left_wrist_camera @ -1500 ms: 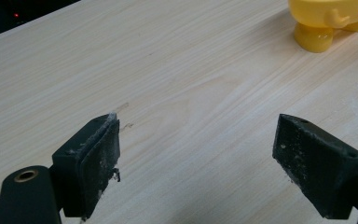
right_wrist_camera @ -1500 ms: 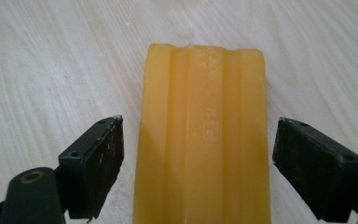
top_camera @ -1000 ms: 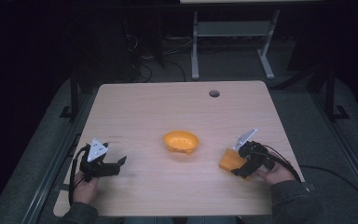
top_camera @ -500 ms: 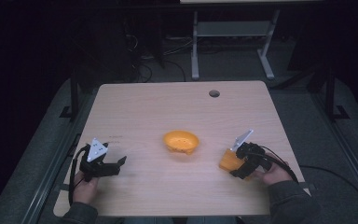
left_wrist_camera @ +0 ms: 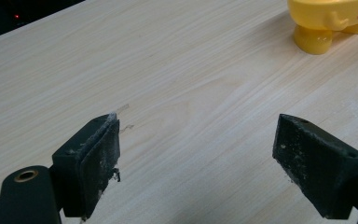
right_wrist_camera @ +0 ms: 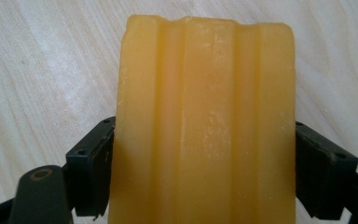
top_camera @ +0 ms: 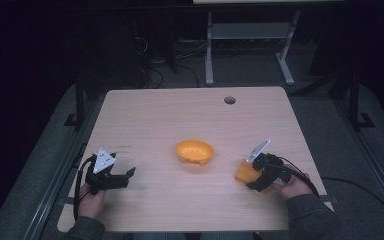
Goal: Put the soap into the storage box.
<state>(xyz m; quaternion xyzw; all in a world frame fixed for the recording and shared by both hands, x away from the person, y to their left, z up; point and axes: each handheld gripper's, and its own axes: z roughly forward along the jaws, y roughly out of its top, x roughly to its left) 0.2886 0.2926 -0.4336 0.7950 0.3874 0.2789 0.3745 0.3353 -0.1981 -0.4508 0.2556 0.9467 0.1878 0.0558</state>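
Observation:
An orange-yellow ribbed block (right_wrist_camera: 205, 126) sits clamped between the two black jaws of my right gripper (right_wrist_camera: 205, 172), just above the wood. In the high view the block (top_camera: 245, 172) is at the table's right front, with the right gripper (top_camera: 256, 179) behind it. An orange bowl (top_camera: 194, 152) stands at the table's middle. The left gripper view catches that bowl (left_wrist_camera: 333, 21) at the top right, yellow with a small foot. My left gripper (top_camera: 126, 176) rests at the left front. Its jaws (left_wrist_camera: 198, 163) are spread wide with bare table between them.
The light wooden table (top_camera: 180, 115) has a round cable hole (top_camera: 229, 100) near its far right edge. Behind the table are a dark floor, cables and a metal frame stand (top_camera: 250, 40). A black cable (top_camera: 340, 180) trails off the right side.
The right gripper with the block has shifted slightly toward the front and left. The left gripper has stayed put.

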